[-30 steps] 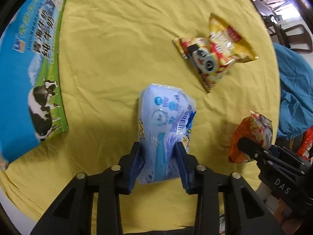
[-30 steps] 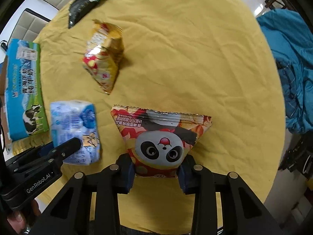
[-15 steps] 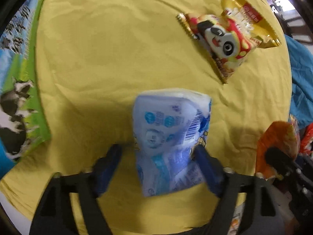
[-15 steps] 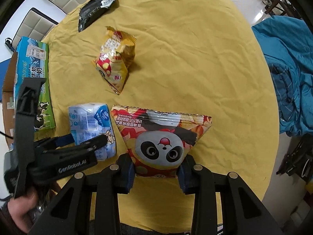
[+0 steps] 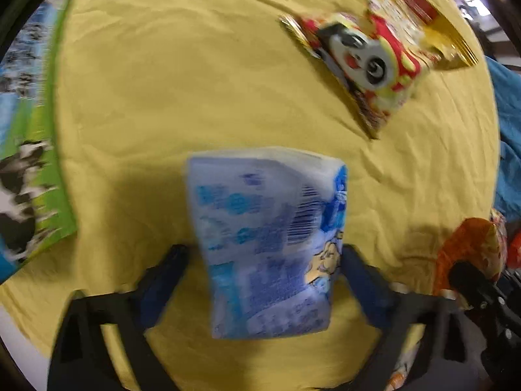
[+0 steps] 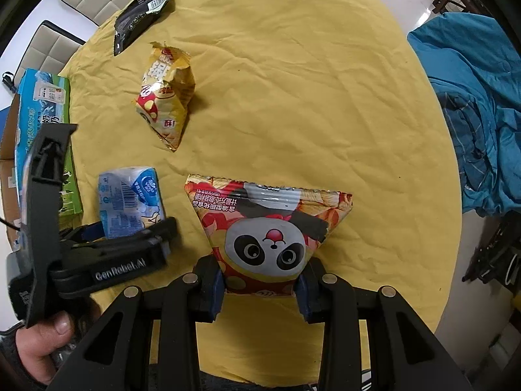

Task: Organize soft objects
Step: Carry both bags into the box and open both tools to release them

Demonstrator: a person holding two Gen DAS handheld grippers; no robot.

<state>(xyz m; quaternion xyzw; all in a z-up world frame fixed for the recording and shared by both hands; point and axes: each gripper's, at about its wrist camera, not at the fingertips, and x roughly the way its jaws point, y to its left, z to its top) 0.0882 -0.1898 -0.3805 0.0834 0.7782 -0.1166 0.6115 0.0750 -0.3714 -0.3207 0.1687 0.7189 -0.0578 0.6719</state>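
Tissue pack now sits free on the yellow table: the left claw, clamped on it a second ago, has spread apart. Right claw stays clamped on the panda snack bag, likely placed next.

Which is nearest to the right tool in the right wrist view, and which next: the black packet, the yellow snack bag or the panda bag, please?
1. Panda bag, pinched in the right tool.
2. Yellow snack bag, mid-table, left.
3. Black packet, far left edge.
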